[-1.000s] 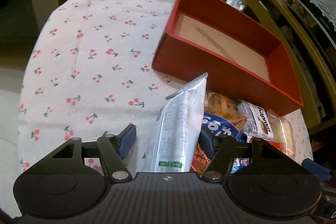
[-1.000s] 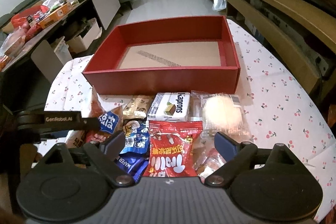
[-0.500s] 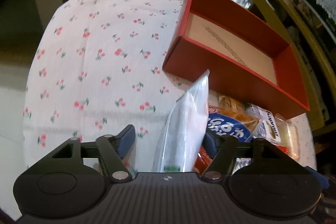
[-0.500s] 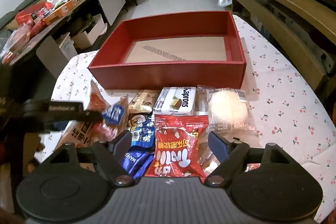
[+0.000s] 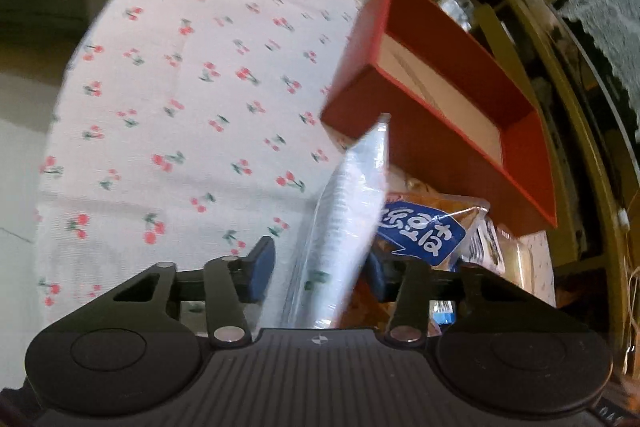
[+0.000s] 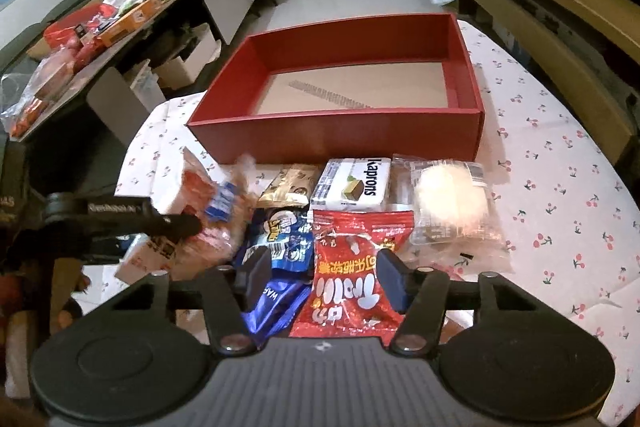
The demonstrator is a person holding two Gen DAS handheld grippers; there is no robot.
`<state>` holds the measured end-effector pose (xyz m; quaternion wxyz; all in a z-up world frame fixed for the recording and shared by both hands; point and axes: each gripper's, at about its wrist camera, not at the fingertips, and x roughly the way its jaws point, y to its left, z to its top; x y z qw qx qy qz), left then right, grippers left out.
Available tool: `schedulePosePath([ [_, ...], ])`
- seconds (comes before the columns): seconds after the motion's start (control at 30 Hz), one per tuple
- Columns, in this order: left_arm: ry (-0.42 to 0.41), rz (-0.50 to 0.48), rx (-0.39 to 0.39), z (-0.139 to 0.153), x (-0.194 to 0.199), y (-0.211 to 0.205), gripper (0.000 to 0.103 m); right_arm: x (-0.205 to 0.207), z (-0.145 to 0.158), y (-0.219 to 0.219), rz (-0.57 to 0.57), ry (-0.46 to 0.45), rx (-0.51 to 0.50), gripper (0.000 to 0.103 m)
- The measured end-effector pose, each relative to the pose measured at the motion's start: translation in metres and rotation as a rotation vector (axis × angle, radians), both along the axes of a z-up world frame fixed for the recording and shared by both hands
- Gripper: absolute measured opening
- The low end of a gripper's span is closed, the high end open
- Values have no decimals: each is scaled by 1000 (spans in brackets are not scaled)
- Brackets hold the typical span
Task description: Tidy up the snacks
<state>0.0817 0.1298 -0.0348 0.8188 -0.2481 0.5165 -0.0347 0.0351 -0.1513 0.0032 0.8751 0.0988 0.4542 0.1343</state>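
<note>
pouch (image 5: 344, 227) upright between left gripper (image 5: 318, 265) jaws, near red box (image 5: 448, 131).

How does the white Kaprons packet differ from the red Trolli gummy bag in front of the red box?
The white Kaprons packet is a blocky rectangle; the red Trolli gummy bag is a flat, crinkled pouch. The Kaprons packet lies just in front of the open red cardboard box, clear of either tool; the Trolli bag lies nearer, between the open fingers of the right gripper. Both lie flat on the cherry-print tablecloth, outside the box.
</note>
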Motion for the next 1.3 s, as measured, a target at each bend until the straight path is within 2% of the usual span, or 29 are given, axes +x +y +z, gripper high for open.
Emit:
schedulePosePath([
  [0.07,-6,-12,-54,3,-2,3,53,0,-1,-2,-3,11,9,60],
  [0.17,12,-44,-42,-4,-3,-9,52,0,0,-2,3,15,21,59],
  [0.3,19,-38,-23,-8,1,-12,51,-2,2,2,19,6,18,59],
  [0.47,38,-39,-10,-11,15,-14,52,7,-5,10,14,50,22,59],
  [0.57,36,-25,-39,-6,12,-5,49,9,-3,11,10,45,29,59],
  [0.7,62,3,-13,-13,7,7,47,12,-4,8,0,51,35,59],
  [0.77,61,24,-49,-15,7,14,47,12,-6,8,2,56,33,59],
  [0.83,56,0,-2,-13,10,7,47,11,-6,8,6,58,40,59],
  [1.0,46,-131,211,-6,21,-34,43,23,-5,23,23,78,67,59],
  [1.17,36,-172,322,-5,19,-50,41,36,-6,47,44,90,37,59],
  [1.3,28,-170,355,-6,14,-48,43,44,-13,61,44,102,-28,59],
])
